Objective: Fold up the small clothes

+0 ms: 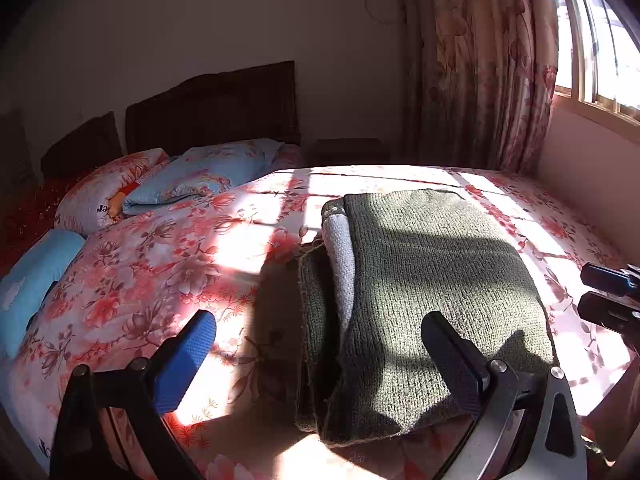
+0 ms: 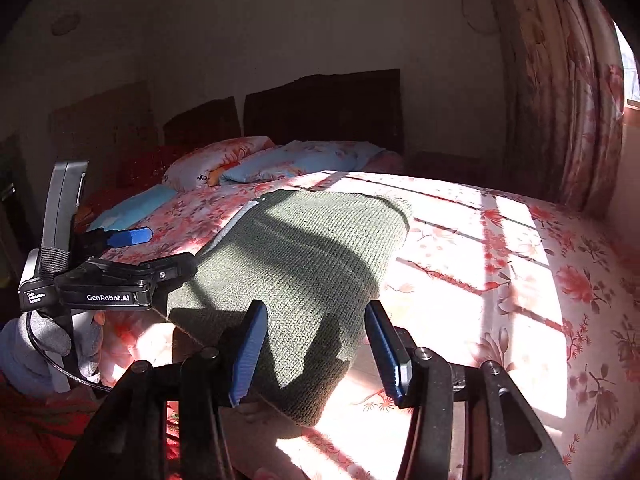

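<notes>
Garment: olive-green knit sweater (image 1: pixel 432 280), folded into a thick bundle, lying on the bed's floral quilt (image 1: pixel 160 264) in the sunlit patch near the foot edge.
Folded edge: the left wrist view shows the stacked layers at the sweater's left side, with a pale grey-blue knit layer (image 1: pixel 340 256) sandwiched between the green ones; the right wrist view shows mostly the smooth green top (image 2: pixel 304 264) and only a thin pale sliver at the far end.
Left hand-held gripper (image 1: pixel 320 352): spread wide, holding nothing; its blue-padded finger (image 1: pixel 188 360) is over the quilt left of the bundle, the other finger (image 1: pixel 452 360) over the sweater's top; whether either touches the fabric cannot be told.
Left hand-held gripper from the right view (image 2: pixel 160 252): reaches in from the left at the bundle's near-left corner, body marked GenRobot.AI, a grey-gloved hand (image 2: pixel 44 336) below it.
Right hand-held gripper (image 2: pixel 316 352): jaws parted, nothing clamped; both blue pads straddle the sweater's near end, hovering above it or just at it.
Right hand-held gripper from the left view (image 1: pixel 608 296): only its tips show at the right edge, beside the sweater.
Surroundings: pillows (image 1: pixel 200 176) and dark headboard (image 1: pixel 212 108) at the far end; floral curtain (image 1: pixel 488 64) and window (image 1: pixel 600 40) on the right.
</notes>
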### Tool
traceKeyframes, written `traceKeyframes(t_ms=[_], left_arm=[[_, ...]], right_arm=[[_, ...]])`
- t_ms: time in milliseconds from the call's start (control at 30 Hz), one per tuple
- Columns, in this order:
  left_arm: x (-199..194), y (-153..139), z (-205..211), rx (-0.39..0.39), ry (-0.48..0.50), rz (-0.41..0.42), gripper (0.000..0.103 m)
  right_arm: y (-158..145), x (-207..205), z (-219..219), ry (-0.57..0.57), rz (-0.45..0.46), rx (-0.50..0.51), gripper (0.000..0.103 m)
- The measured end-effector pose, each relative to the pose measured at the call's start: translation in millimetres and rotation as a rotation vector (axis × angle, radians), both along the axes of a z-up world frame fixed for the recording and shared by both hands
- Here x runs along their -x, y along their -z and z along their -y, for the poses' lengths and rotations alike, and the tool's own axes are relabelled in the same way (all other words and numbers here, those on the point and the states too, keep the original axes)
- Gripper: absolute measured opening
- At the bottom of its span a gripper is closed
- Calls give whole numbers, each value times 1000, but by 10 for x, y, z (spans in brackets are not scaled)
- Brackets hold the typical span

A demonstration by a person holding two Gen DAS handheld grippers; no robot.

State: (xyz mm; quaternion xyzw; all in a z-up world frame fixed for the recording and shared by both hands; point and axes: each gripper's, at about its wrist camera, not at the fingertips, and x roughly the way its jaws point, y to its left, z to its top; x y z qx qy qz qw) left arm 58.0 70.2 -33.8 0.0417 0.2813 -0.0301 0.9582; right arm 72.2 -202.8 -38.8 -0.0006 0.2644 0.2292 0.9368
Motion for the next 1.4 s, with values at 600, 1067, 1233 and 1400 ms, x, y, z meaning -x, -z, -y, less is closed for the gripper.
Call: traceKeyframes(t_ms=[600,1067,1233,1400], left_arm=[[750,-465,127,4,-55,170,103],[960,-193,539,-88,62,134,103],[940,-178,492,-70,43,118,103],[932,-158,471,-57,39,108,103]], right_arm=[[-472,817,441,164,115,-86,79],[-130,1092,142,202,110,33,79],[-115,1043,147,215,91,31,79],[-108,1023,105,206,85,41,79]])
